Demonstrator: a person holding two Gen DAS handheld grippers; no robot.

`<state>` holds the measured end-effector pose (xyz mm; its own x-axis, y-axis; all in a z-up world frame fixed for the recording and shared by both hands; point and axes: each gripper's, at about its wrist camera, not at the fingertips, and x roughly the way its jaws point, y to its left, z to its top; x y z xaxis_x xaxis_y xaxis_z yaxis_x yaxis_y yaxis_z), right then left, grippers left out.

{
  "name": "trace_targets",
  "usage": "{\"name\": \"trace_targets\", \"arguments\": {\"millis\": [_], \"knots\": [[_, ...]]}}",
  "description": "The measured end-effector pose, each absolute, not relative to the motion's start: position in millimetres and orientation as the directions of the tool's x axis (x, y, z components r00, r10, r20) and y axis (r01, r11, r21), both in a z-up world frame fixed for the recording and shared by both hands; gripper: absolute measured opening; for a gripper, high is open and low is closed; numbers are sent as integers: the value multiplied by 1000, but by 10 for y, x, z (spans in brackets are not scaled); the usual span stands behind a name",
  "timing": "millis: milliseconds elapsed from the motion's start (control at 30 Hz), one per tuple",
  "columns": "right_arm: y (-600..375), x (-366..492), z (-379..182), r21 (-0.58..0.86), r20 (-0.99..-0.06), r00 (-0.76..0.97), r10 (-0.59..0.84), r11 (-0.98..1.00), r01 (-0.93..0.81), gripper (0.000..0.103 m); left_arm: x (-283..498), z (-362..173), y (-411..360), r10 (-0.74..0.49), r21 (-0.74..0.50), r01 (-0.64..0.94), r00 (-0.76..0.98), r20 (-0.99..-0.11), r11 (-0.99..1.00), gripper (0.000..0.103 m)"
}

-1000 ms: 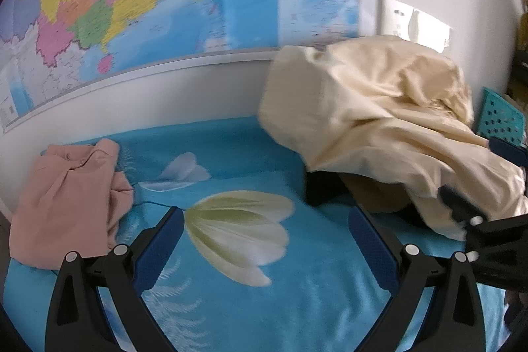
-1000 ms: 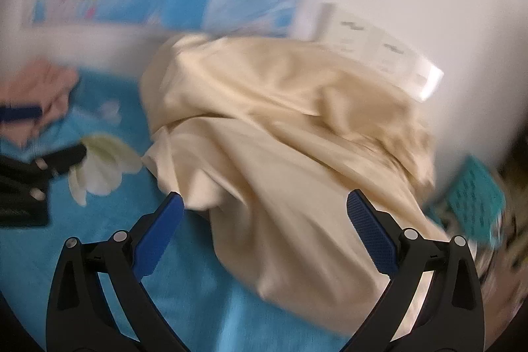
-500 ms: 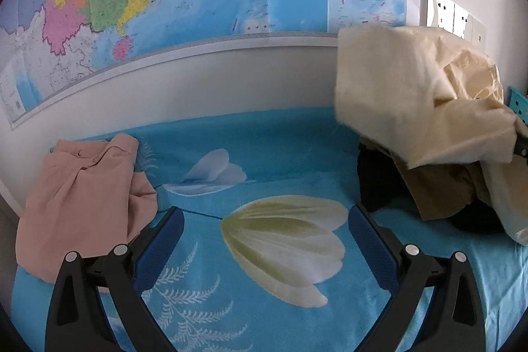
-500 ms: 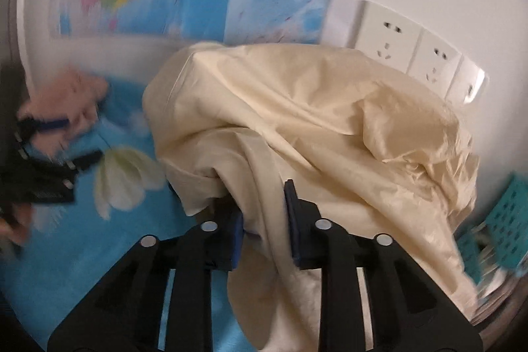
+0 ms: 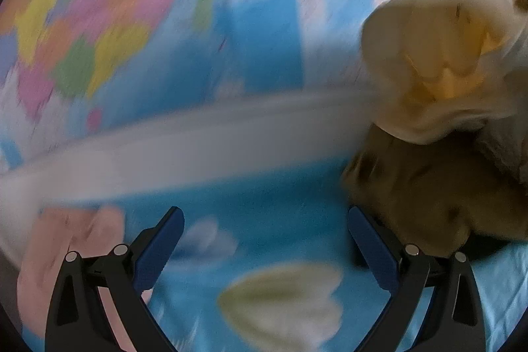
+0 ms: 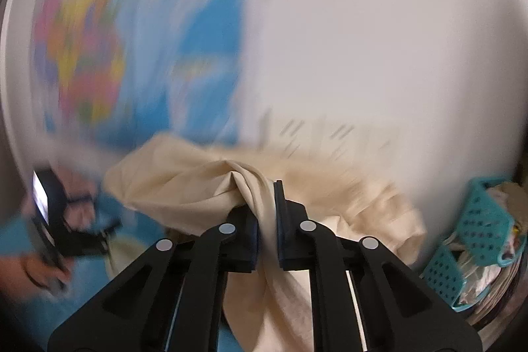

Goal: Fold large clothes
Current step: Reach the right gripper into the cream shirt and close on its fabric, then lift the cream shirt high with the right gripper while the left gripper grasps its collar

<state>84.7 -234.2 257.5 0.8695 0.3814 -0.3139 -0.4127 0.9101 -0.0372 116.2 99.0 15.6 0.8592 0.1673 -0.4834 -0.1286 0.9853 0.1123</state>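
The right tongs point(image 6: 266, 220) are pressed together on a bunched fold of the cream garment point(image 6: 198, 187), which sits low in the middle of the right wrist view; the cloth spreads away behind the pads and a strip hangs down between the arms. The left tongs point(image 5: 265, 240) are spread wide with nothing between them. In the left wrist view the cream garment point(image 5: 429, 65) hangs at the upper right, above a brown garment point(image 5: 422, 197) heaped just beside the right-hand pad. A pink garment point(image 5: 72, 236) lies at the lower left on the blue flowered sheet point(image 5: 264, 197). A coloured map point(image 5: 132, 22) fills the wall behind. A teal basket point(image 6: 478, 220) stands at the right wrist view's lower right edge. Both views are blurred.
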Motion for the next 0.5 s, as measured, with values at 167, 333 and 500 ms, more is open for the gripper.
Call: {"name": "trace_targets", "arguments": {"millis": [167, 333, 500], "knots": [[-3114, 632, 3240, 36, -186, 918, 350, 936, -350, 6, 1462, 643, 454, -46, 95, 86, 932, -360, 992, 97], [-3532, 384, 3653, 78, -76, 930, 360, 932, -354, 5, 1578, 919, -313, -342, 121, 382, 904, -257, 916, 97], [-3785, 149, 3979, 92, 22, 926, 376, 922, -377, 5, 1763, 954, -1041, -476, 150, 515, 848, -233, 844, 97]]}}
